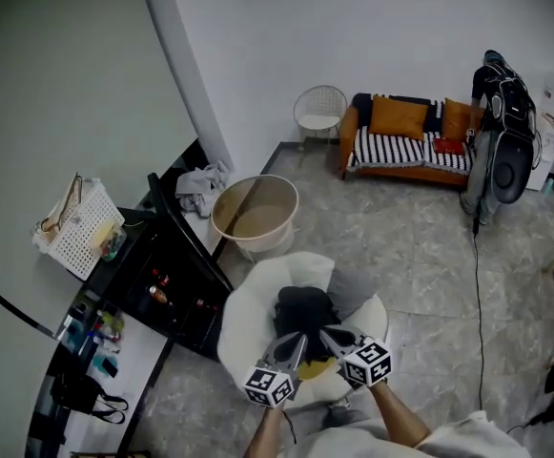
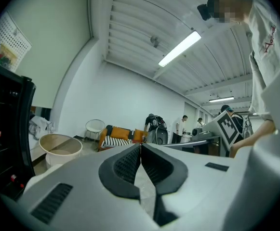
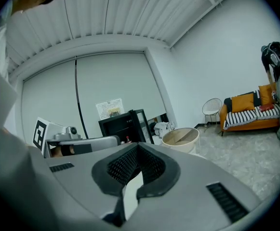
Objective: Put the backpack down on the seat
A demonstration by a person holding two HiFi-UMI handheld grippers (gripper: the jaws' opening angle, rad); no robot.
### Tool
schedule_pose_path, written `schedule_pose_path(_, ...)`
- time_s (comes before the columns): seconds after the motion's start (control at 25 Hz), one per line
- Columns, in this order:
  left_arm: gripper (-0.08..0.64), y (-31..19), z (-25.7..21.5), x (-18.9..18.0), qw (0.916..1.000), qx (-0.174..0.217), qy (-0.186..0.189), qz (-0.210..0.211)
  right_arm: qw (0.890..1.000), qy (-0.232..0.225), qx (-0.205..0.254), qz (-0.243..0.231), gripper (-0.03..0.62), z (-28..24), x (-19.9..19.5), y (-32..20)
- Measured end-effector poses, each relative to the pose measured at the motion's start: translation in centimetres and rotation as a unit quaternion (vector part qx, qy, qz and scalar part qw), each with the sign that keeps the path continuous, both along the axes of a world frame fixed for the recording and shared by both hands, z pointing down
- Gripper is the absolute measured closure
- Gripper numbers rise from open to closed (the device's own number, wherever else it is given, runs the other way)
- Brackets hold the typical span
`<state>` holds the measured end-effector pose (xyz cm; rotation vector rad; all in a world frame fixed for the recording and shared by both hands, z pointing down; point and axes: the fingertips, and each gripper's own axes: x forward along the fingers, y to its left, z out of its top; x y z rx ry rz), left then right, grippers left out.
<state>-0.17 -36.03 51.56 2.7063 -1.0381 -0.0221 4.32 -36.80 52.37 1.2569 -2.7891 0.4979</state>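
Head view is looking steeply down on a room. At the far left a white basket (image 1: pixel 78 225) is sitting on top of a black cabinet (image 1: pixel 176 289), and any print on its contents is too small to read. Next a round tub (image 1: pixel 255 213) is standing on the floor just behind the white seat (image 1: pixel 243 322). The backpack (image 1: pixel 303 311) is lying on that seat, dark against the cushion, so the task is looking done.

The left claw (image 1: pixel 294 345) is clenched on nothing, its pads pressing together in the left gripper view. The right claw (image 1: pixel 332 338) is likewise clenched and empty. Both are hovering right at the backpack's near edge.

The risk, as I am judging it, is a loose strap catching on a claw tip if the hands draw back. That could be dragging the backpack toward the seat's front lip, where it might be slumping onto the floor.

The marker cubes (image 1: pixel 269 386) are bearing only black-and-white square patterns, no letters. Red print on the person's shirt (image 2: pixel 270 37) is too blurred to read.
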Motion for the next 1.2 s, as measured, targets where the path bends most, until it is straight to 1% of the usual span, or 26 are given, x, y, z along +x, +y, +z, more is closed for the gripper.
schedule_pose_path(0.2, 0.528, 5.9, 0.8, -2.3, 1.0000, -0.009, 0.002, -0.001, 1.000, 0.002, -0.014, 0.007, 0.565, 1.2, -1.8, 6.0)
schedule_pose_path(0.36, 0.528, 10.4, 1.1, -3.9, 0.9999, -0.010, 0.005, 0.003, 1.000, 0.006, -0.008, 0.008, 0.565, 1.2, -3.7, 10.8)
schedule_pose_path(0.52, 0.528, 14.8, 1.3, -4.6, 0.9999, -0.008, 0.008, 0.010, 1.000, 0.012, -0.005, 0.011, 0.565, 1.3, -4.9, 15.3)
schedule_pose_path(0.8, 0.528, 21.4, 1.2, -4.7, 0.9997, -0.005, 0.012, 0.021, 1.000, 0.026, 0.002, 0.013, 0.565, 0.7, -5.5, 21.4)
schedule_pose_path(1.04, 0.528, 25.5, 0.5, -4.7, 0.9996, 0.001, 0.019, 0.020, 0.999, 0.031, 0.012, 0.013, 0.565, 0.0, -5.4, 25.4)
schedule_pose_path(1.2, 0.528, 27.9, 0.6, -4.3, 0.9996, 0.004, 0.014, 0.023, 0.999, 0.031, 0.012, 0.012, 0.565, 0.1, -5.2, 27.8)
